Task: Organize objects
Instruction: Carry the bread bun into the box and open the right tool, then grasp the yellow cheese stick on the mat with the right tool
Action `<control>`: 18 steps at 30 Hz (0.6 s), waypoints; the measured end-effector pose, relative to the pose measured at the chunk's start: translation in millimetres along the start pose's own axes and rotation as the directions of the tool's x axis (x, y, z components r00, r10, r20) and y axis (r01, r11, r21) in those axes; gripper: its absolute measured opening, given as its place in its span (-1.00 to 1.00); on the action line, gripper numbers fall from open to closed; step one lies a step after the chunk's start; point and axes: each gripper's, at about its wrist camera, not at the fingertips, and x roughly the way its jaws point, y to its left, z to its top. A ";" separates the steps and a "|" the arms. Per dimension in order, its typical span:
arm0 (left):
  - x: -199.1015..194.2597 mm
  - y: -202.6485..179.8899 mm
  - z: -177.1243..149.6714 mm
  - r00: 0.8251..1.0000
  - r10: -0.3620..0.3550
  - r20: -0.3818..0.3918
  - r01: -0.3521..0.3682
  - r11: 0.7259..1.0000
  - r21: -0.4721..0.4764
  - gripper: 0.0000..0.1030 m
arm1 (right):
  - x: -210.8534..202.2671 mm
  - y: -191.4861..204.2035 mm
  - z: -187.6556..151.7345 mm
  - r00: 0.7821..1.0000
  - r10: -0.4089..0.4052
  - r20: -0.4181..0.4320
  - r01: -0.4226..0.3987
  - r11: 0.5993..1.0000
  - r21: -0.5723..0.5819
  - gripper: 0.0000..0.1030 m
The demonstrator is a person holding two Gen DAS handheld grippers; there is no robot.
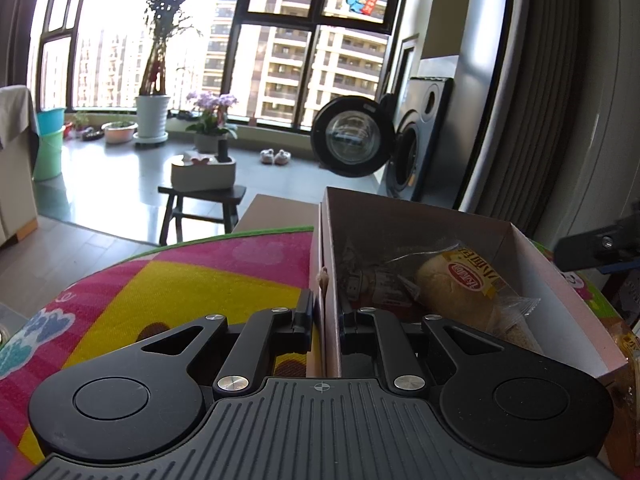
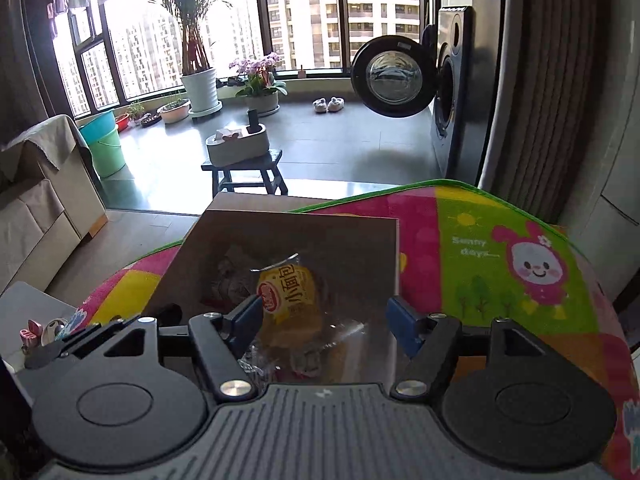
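- Left tool [image 1: 325, 318]: lower centre of the left wrist view, fingers drawn together and clamped on the near left wall of the cardboard box [image 1: 330, 280], one finger outside, one inside.
- Right tool [image 2: 325, 320]: lower centre of the right wrist view, blue-padded fingers [image 2: 249, 316] spread apart, gripping nothing, hanging over the near part of the box, open top below.
- Cardboard box: sits on the colourful cartoon mat [image 1: 192, 280] covering the surface; right of centre in the left view, centre in the right view.
- Bread roll in a clear wrapper with a yellow label [image 1: 460, 292]: lies inside the box, toward its right side in the left view; in the right view it lies between the spread fingers, closer to the left pad.
- More crinkled clear packaging [image 1: 380, 284] lies beside the roll in the box; contents unclear.
- Background, upper frame: washing machine with door open [image 2: 394, 76], stool carrying a white container [image 2: 240, 146], potted plants [image 2: 200, 80] by the windows.
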 end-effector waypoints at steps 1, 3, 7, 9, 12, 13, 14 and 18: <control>0.8 -0.5 -0.5 1.000 0.000 -0.003 0.000 1.000 0.000 -0.75 | -11.3 -7.5 -8.5 1.000 -0.014 0.008 0.014 1.000 0.003 0.41; 2.3 -1.4 -1.5 1.000 0.001 -0.008 -0.001 1.000 -0.001 -0.75 | -35.6 -25.9 -28.1 0.998 -0.062 0.027 0.062 0.998 0.018 0.47; 2.4 -2.4 -2.9 1.000 0.002 -0.011 -0.002 1.000 0.000 -0.75 | -73.2 -59.2 -73.8 0.979 -0.199 0.049 0.196 0.979 0.052 0.57; 2.4 -2.8 -3.3 1.000 0.004 -0.010 -0.004 1.000 0.002 -0.75 | -85.1 -73.7 -100.0 0.969 -0.246 0.025 0.244 0.967 0.078 0.59; 1.9 -3.8 -3.2 1.000 0.007 -0.008 -0.007 1.000 0.009 -0.75 | -88.4 -92.7 -130.4 0.960 -0.280 -0.018 0.280 0.951 0.133 0.59; 1.8 -4.1 -3.5 1.000 0.009 -0.007 -0.009 1.000 0.011 -0.75 | -87.5 -96.8 -136.8 0.958 -0.285 -0.027 0.286 0.946 0.151 0.59; 1.1 -4.2 -3.8 1.000 0.010 -0.006 -0.010 1.000 0.014 -0.75 | -86.6 -102.7 -143.7 0.957 -0.286 -0.035 0.288 0.942 0.172 0.59; 0.9 -5.0 -5.0 1.000 0.015 -0.003 -0.015 1.000 0.022 -0.75 | -77.2 -99.7 -149.3 0.961 -0.275 -0.033 0.277 0.947 0.164 0.59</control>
